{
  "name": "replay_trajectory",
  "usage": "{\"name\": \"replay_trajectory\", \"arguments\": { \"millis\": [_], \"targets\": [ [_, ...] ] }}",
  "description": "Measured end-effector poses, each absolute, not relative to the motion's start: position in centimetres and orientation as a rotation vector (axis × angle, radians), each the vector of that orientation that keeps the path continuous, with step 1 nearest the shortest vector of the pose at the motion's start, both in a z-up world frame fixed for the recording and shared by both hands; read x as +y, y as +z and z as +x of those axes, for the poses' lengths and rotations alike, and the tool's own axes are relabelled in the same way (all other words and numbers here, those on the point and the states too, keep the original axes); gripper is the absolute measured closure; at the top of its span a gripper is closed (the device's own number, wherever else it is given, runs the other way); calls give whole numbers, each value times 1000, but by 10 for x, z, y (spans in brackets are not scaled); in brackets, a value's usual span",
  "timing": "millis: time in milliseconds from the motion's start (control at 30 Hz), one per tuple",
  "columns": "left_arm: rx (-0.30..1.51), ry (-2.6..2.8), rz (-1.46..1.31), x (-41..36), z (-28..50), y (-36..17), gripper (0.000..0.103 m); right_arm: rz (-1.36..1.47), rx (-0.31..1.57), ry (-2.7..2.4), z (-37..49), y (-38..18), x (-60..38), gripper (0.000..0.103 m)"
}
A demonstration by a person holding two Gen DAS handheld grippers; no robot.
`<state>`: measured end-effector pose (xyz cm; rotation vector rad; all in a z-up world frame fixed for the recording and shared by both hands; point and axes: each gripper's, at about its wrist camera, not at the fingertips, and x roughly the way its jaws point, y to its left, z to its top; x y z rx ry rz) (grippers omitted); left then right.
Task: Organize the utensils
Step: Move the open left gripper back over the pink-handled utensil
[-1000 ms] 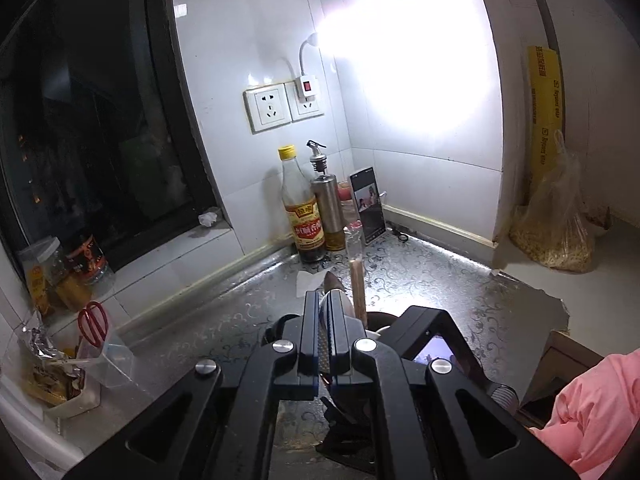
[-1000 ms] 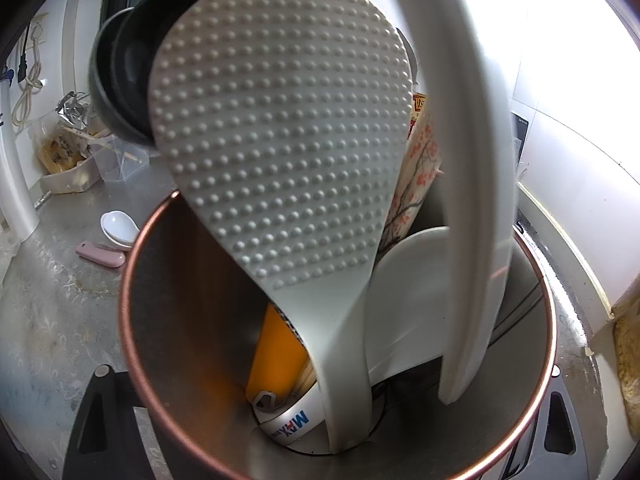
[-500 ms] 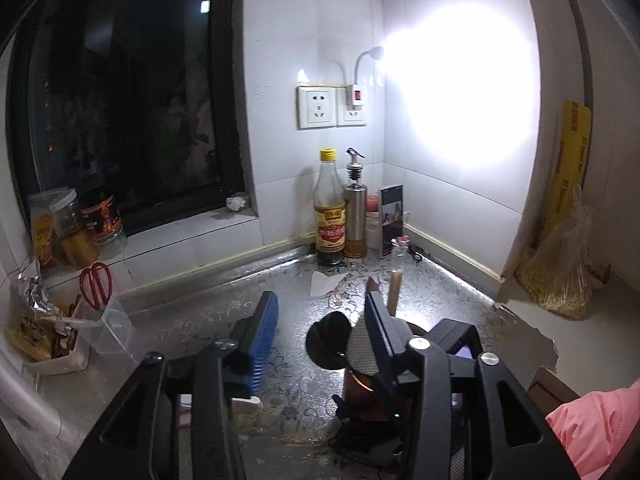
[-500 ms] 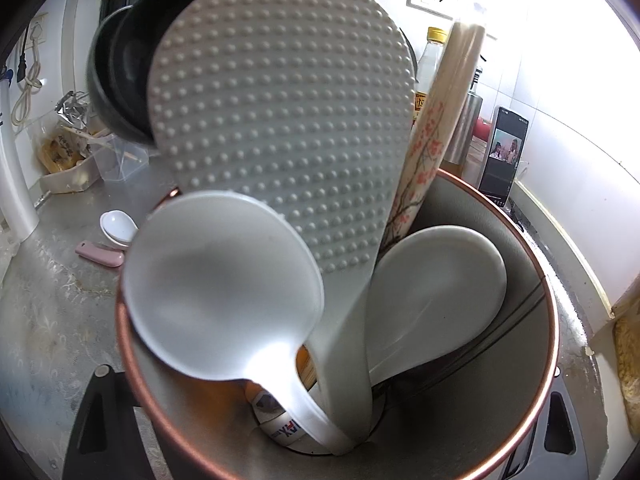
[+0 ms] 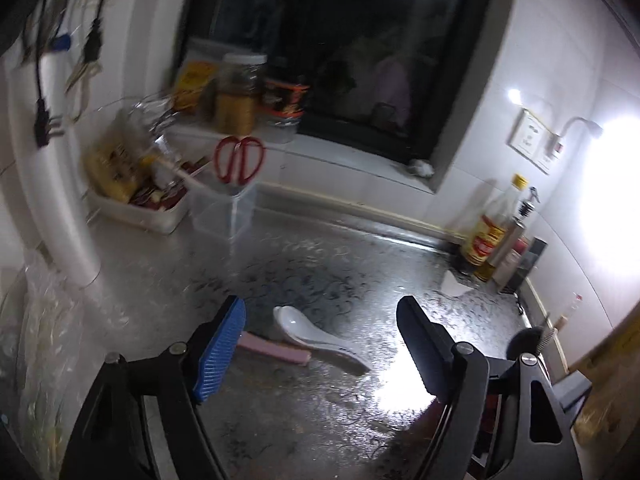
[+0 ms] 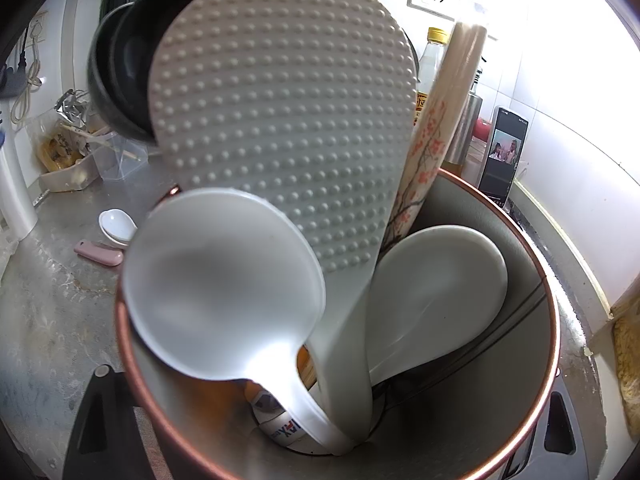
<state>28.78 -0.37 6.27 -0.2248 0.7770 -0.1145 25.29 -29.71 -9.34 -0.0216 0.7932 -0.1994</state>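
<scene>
My right gripper (image 6: 328,420) is shut on a copper-rimmed utensil cup (image 6: 552,320), its fingers (image 6: 104,420) hugging the cup's sides. In the cup stand a dimpled rice paddle (image 6: 280,120), a white plastic spoon (image 6: 224,284), a white ceramic spoon (image 6: 440,288), blossom-patterned chopsticks (image 6: 436,120) and a black ladle (image 6: 120,72). My left gripper (image 5: 320,308) hangs over the counter; its jaws have just been opening and nothing is between them. Just beyond its fingertips lie a white soup spoon (image 5: 316,338) and a pink handle-like piece (image 5: 276,352).
A clear tub with red scissors (image 5: 240,160) and a white tray of packets (image 5: 136,208) stand at the back left by a white pipe (image 5: 60,200). Bottles (image 5: 488,236) and a phone (image 6: 502,152) fill the right corner. Jars (image 5: 236,96) line the window sill.
The left gripper let a white plastic spoon go into the cup, opened wide, and swung left and down toward the soup spoon on the counter. The right gripper and the cup stayed still.
</scene>
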Motion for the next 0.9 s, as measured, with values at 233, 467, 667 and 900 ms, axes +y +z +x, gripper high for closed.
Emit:
{"name": "replay_trajectory", "arguments": {
  "millis": [233,467,667,900],
  "targets": [
    [847,127,-344,59,292,28,9,-28,796,-201,251,-95,-293,10],
    [921,235,-461,96,293,-5,9,-28,797,-200,252,-96,-294,10],
    [944,231,-516,107,299,-27,7,-29,798,-201,252,-95,-293,10],
    [959,128,-577,102,315,-46,3,-34,800,-200,249,-96,-293,10]
  ]
}}
